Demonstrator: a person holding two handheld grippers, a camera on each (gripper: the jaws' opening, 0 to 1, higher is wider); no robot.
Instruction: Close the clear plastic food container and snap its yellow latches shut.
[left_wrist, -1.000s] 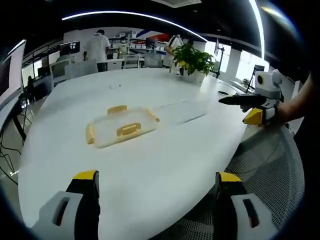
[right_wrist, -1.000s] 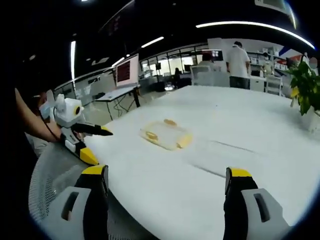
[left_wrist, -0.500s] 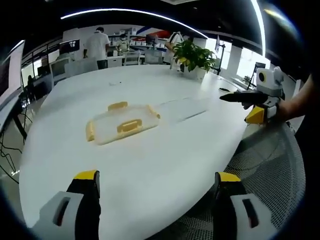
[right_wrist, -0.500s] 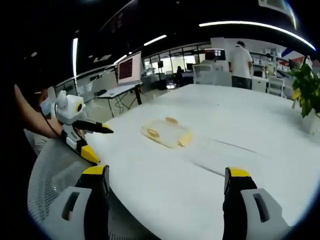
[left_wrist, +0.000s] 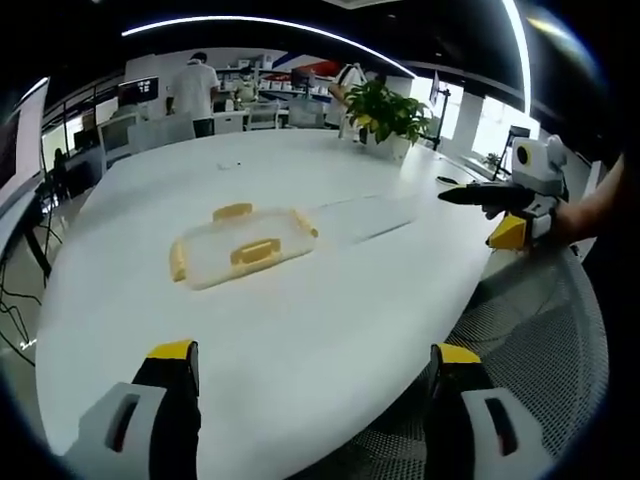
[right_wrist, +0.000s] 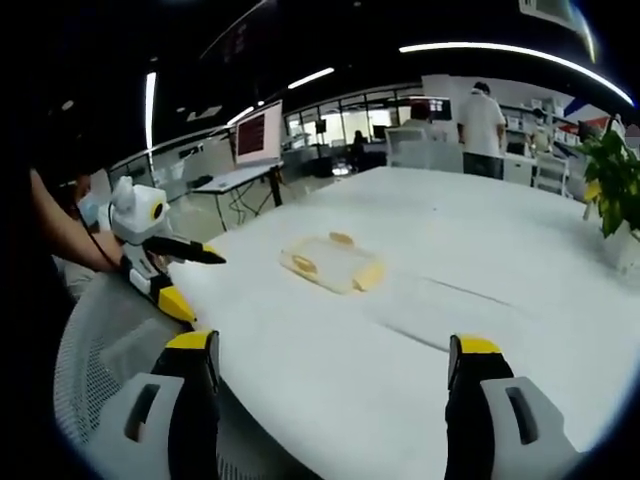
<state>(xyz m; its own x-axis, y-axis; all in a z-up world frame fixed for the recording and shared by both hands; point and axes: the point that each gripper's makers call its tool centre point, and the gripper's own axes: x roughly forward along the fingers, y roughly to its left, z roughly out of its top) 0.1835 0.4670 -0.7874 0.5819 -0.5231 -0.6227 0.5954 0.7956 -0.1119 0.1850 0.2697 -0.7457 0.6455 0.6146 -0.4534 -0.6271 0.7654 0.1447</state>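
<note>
No legible text or labels.

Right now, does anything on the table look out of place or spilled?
Nothing stands out. The clear container lies flat on the white table, nothing spilled around it. Both grippers, left and right, are open and well short of it.

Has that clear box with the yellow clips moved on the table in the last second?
No. The clear container lies at the same spot on the white table, alongside the faint seam line; only the cameras shifted slightly.
</note>
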